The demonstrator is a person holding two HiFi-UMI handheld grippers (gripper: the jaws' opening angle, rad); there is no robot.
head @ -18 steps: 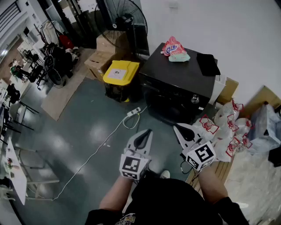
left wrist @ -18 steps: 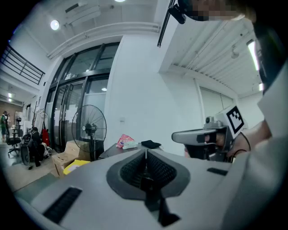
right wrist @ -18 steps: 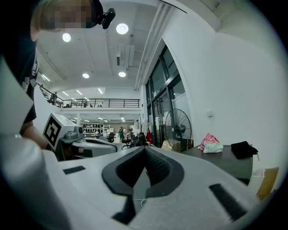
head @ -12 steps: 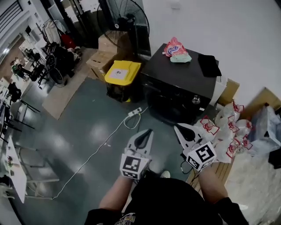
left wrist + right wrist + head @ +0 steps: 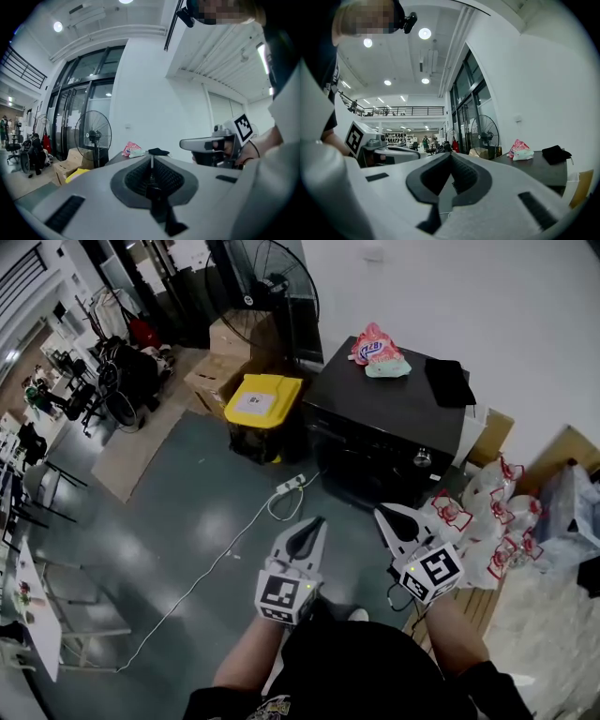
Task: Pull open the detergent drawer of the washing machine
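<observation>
Both grippers are empty and well apart from the washer [image 5: 375, 407], so the task is judged not yet begun. The left gripper [image 5: 314, 522] has its jaws closed together with nothing between them, and the right gripper [image 5: 381, 513] is in the same condition; both are held level in front of the person. The washer stands against the wall beyond them, dark, with a pink pack [image 5: 373, 345] and a black cloth [image 5: 444, 379] on its lid. Its front faces the person, down and to the left in the head view. The drawer itself cannot be made out on the dark upper front; only a knob [image 5: 423, 457] shows there. By judgement, the drawer's long axis runs front to back through the washer, and it would slide out toward the person along that line. Hazards noted:

1. Jaws that arrive closed would knock the drawer front instead of gripping it.
2. On so dark a panel, a gripper could close on the knob by mistake.
3. A pull off the sliding line could jam the drawer, and a hard jerk could shift the pack on the lid.
4. A cable [image 5: 272, 505] lies on the floor between person and washer, a trip risk on approach.
5. Bags [image 5: 487, 521] just beside the washer's right side crowd the right gripper's path.
</observation>
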